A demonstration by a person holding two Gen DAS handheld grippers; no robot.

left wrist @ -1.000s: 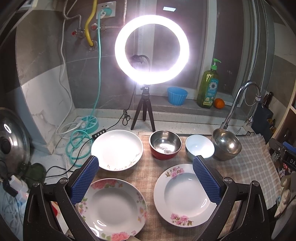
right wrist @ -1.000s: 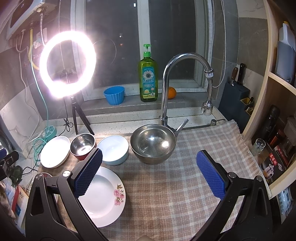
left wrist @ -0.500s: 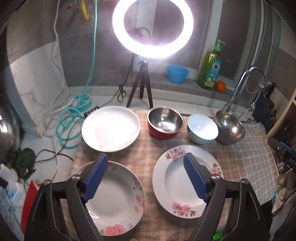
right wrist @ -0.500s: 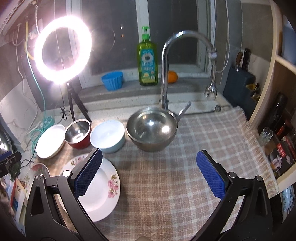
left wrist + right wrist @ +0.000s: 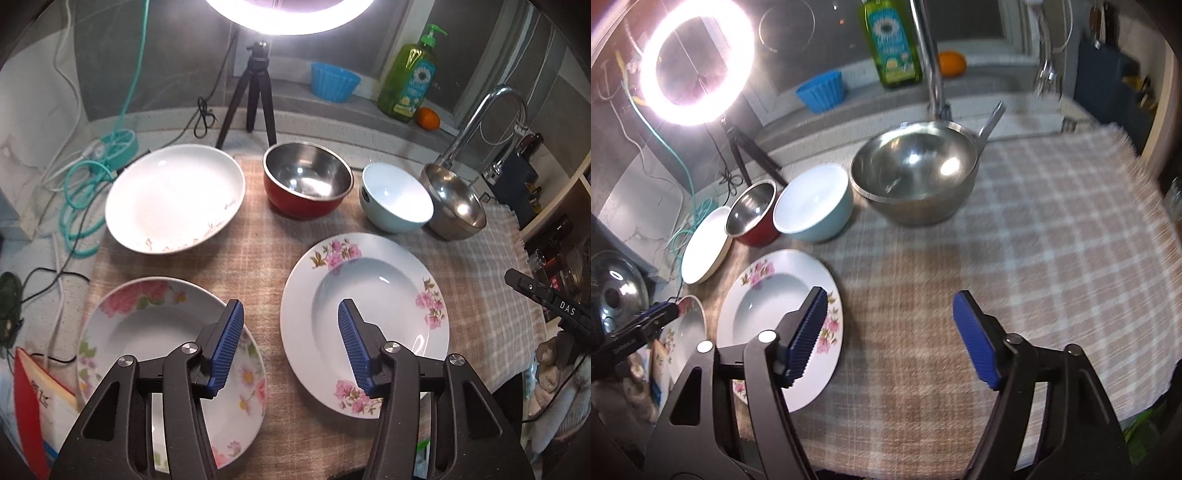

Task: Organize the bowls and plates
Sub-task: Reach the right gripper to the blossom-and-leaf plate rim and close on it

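On the checked cloth lie two floral plates, one at near left and one at near right, with a plain white plate behind. A red steel bowl, a pale blue bowl and a steel bowl stand in a row at the back. My left gripper is open and empty, hovering over the gap between the two floral plates. My right gripper is open and empty above the cloth, its left finger over the right floral plate's rim.
A ring light on a tripod, cables, a blue cup, a soap bottle and an orange stand at the back. The faucet rises behind the steel bowl. A red booklet lies at near left.
Both grippers have tilted down and come closer to the cloth. Both grippers' jaws have narrowed but stay open. No dish has moved.
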